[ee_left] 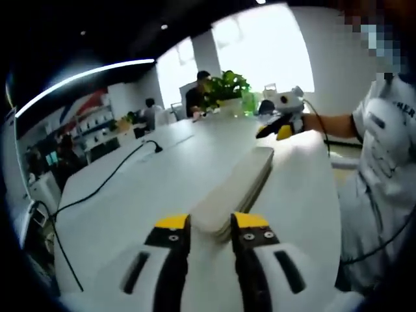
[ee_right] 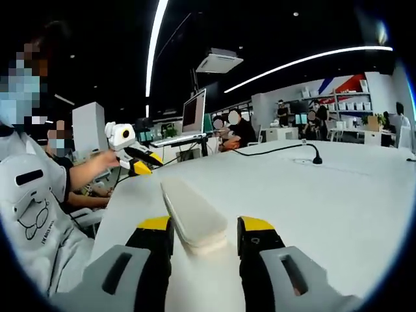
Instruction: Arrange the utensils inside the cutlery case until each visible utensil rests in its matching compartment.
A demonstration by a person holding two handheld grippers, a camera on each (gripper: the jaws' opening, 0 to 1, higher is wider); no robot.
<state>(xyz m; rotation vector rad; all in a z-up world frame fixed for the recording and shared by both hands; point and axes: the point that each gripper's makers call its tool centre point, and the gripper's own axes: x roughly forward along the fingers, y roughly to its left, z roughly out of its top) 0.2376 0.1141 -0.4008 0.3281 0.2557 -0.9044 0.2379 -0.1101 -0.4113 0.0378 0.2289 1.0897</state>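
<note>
In the left gripper view, our left gripper [ee_left: 211, 229] stands open at bottom centre, jaws flanking the near end of the closed cutlery case [ee_left: 237, 188] without pinching it. The white table [ee_left: 130, 195] spreads bare toward the left, where a black cable [ee_left: 104, 182] runs; the right gripper [ee_left: 281, 123] hovers upper right.

In the right gripper view, our right gripper [ee_right: 205, 233] likewise brackets the cutlery case [ee_right: 192, 211], open. The table [ee_right: 325, 195] lies wide to the right (shirt lettering unreadable). The left gripper [ee_right: 136, 159] sits at left, a monitor [ee_right: 194, 110] beyond.

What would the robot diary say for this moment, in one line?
stage: start | cutlery case: closed, on table | left gripper: open at case end | right gripper: open at other end
</note>
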